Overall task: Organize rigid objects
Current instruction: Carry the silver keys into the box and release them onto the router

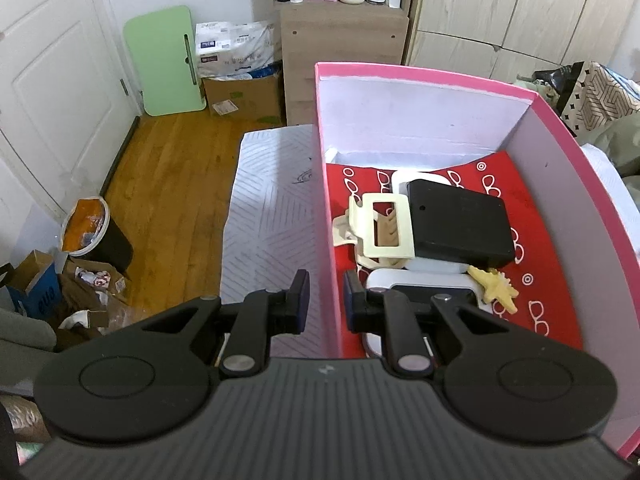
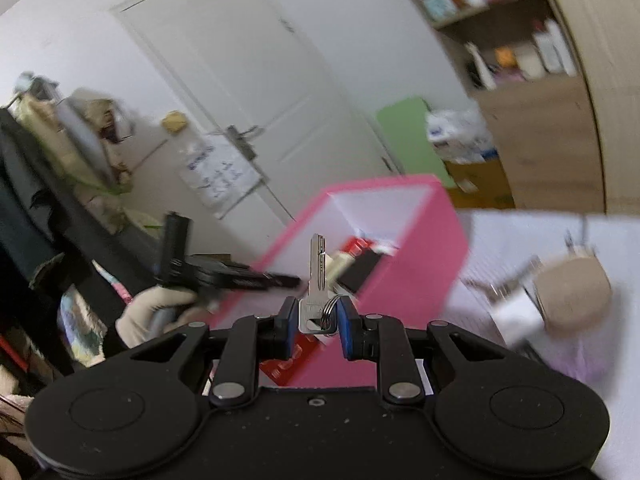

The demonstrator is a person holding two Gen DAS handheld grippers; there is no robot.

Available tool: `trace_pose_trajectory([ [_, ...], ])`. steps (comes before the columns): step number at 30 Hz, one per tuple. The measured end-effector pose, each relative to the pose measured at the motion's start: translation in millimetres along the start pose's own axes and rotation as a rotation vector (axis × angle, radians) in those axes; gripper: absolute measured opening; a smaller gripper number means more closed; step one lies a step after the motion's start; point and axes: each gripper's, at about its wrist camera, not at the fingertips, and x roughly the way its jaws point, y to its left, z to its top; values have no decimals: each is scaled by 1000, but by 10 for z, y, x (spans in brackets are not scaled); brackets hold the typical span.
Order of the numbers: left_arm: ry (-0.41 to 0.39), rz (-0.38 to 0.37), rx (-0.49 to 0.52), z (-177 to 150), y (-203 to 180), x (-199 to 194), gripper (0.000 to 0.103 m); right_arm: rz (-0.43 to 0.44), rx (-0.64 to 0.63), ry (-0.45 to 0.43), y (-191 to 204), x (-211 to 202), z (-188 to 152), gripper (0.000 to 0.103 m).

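A pink box [image 1: 400,70] stands on a white patterned surface [image 1: 272,208]. On its red lining lie a black flat case [image 1: 460,224], a cream hair claw [image 1: 380,228], a yellow star-shaped piece [image 1: 496,286] and a white device [image 1: 400,282]. My left gripper [image 1: 327,300] straddles the box's left wall, its pads shut on that wall. In the blurred right wrist view, my right gripper [image 2: 316,320] is shut on a silver key [image 2: 316,276] with its ring, blade pointing up, above the near side of the pink box [image 2: 420,240]. A gloved hand [image 2: 152,312] holds the left gripper [image 2: 224,274] at the box's edge.
A round beige object [image 2: 572,296] with metal bits lies on the white surface right of the box. Left of the table is wood floor with a bin [image 1: 88,228], cardboard boxes [image 1: 244,96] and a green board [image 1: 168,60]. A shelf unit [image 1: 344,40] stands behind.
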Motion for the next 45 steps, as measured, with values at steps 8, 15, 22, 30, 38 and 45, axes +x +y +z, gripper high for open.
trace_pose_trajectory([
  [8, -11, 40, 29, -5, -57, -19, 16, 66, -105, 43, 439, 262, 329, 25],
  [15, -11, 29, 48, -11, -78, -23, 16, 121, -97, 140, 572, 740, 412, 25],
  [22, -4, 26, 36, 2, -51, -7, 15, 62, -67, 260, 512, 1393, 432, 25],
  [30, -13, 16, 24, -2, -31, -13, 14, -54, -47, 355, 301, 1956, 456, 25],
  [38, -6, 9, 16, -11, -10, -10, 14, 7, 22, 334, 171, 1948, 444, 28],
  [45, -6, 7, 6, -3, -3, 2, 14, 8, 35, 256, 218, 1726, 475, 31],
])
